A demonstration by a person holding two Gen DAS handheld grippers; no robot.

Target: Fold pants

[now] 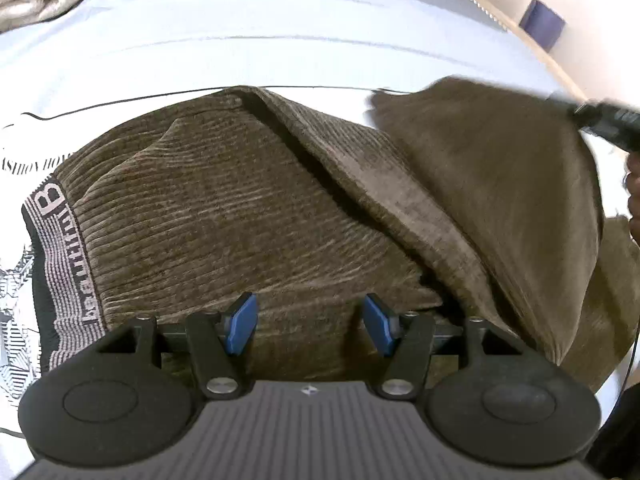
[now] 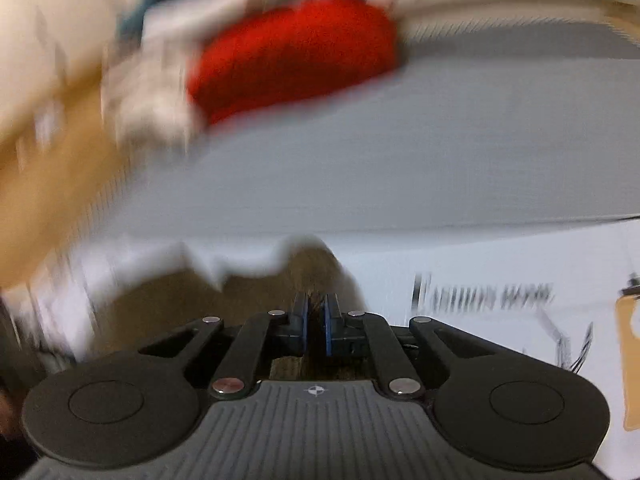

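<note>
The brown ribbed pants [image 1: 248, 208] lie on the white sheet [image 1: 280, 52], under the left gripper [image 1: 310, 322], jaws wide and empty. Only the blurred right view shows the right gripper [image 2: 316, 320] pinching their fabric.

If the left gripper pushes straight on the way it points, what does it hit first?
Most likely the brown ribbed pants: the left gripper, open and empty, aims at that fabric just ahead. Depth is unclear.

Brown ribbed pants [image 1: 224, 216], lying spread on pale bedding. Grey lettered waistband [image 1: 68, 264] at the left edge. Right portion lifted and folding over toward the middle, blurred. In the right wrist view, a bunch of the brown cloth [image 2: 316, 268] pinched between blue pads.
</note>
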